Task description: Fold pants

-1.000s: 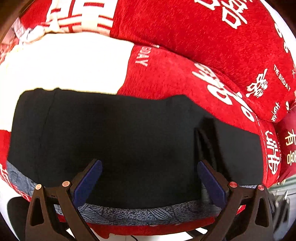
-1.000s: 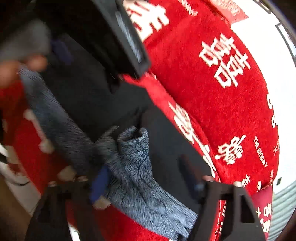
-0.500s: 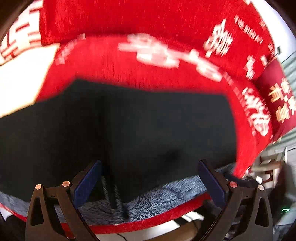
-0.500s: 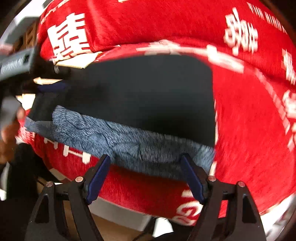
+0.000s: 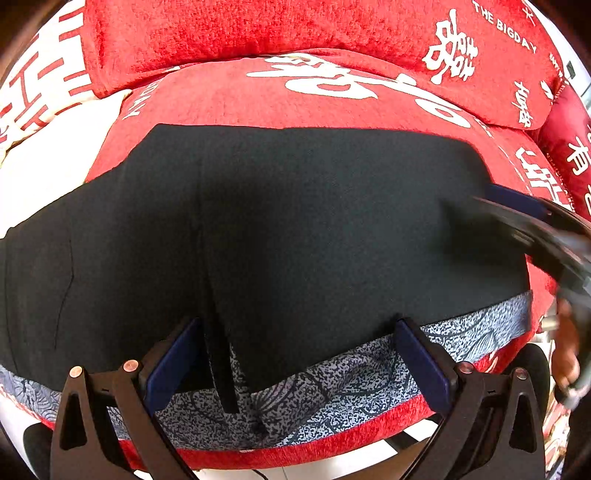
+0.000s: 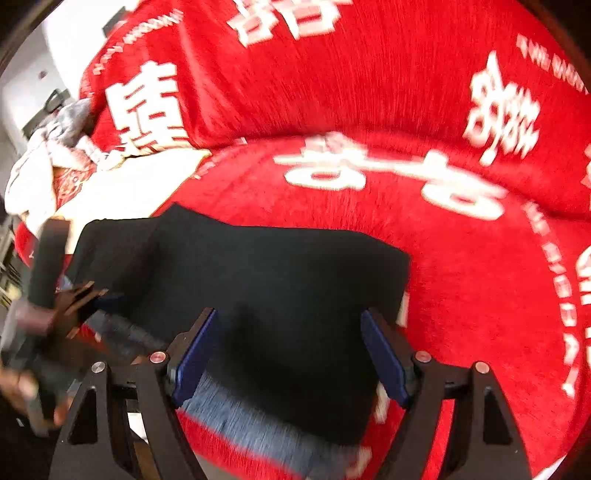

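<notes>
The black pants (image 5: pixel 295 229) lie folded flat on a red sofa seat, with a strip of grey patterned lining (image 5: pixel 369 373) showing along the near edge. My left gripper (image 5: pixel 295 362) is open and empty, low over the near edge of the pants. My right gripper (image 6: pixel 288 350) is open and empty above the right end of the pants (image 6: pixel 280 280); it also shows in the left wrist view (image 5: pixel 535 221) at the right, blurred. The left gripper shows blurred at the left of the right wrist view (image 6: pixel 55 295).
The sofa (image 5: pixel 332 85) is red with white characters, with back cushions (image 5: pixel 295 26) behind the seat. A white patch of the cover (image 5: pixel 48 158) lies left of the pants. Crumpled cloth (image 6: pixel 55 155) sits at the sofa's far left.
Both grippers have swung round and now face the sofa back. The loose grey lining that was bunched near the right gripper now lies flat along the near edge.
</notes>
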`<action>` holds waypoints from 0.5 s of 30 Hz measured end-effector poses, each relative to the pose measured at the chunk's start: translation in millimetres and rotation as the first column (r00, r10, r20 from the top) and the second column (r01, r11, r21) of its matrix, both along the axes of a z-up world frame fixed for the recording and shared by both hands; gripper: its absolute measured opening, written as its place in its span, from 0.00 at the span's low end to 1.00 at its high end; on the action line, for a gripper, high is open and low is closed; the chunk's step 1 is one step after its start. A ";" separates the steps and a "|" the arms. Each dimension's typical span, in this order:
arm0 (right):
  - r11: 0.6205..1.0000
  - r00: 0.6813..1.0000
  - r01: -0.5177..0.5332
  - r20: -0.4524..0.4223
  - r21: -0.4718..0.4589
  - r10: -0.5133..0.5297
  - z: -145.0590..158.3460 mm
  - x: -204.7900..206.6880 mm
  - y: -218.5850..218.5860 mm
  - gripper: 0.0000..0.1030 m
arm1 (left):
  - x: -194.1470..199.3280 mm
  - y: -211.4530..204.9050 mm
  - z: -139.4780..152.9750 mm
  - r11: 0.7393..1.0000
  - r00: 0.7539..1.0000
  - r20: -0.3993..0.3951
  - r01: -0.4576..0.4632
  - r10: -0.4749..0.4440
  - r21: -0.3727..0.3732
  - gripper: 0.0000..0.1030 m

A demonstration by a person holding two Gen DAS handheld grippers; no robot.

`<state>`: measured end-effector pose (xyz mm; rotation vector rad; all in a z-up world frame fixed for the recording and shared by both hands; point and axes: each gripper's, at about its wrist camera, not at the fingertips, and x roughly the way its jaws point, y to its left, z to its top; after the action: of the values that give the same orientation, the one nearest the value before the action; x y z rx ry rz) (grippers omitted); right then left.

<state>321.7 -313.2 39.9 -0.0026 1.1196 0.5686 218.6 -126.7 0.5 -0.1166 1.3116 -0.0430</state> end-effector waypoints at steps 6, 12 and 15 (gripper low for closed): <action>0.996 0.999 -0.035 0.017 -0.087 0.036 -3.1 11.9 20.3 0.89 | 1.7 0.3 -1.5 1.000 1.000 0.002 0.004 -0.004 -0.005 1.00; 0.999 1.000 0.006 0.030 -0.041 -0.005 9.5 -52.4 -6.7 0.89 | 2.9 -0.7 -2.2 1.000 1.000 0.010 0.006 -0.005 -0.006 1.00; 0.991 0.999 0.023 0.028 -0.128 -0.020 -5.1 -85.7 -13.2 0.89 | 2.6 -2.1 -0.7 1.000 1.000 0.007 0.006 -0.006 0.001 1.00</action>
<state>236.1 -326.4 34.8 -0.1091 1.1276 0.4751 221.2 -128.9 -0.2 -0.1117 1.3045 -0.0485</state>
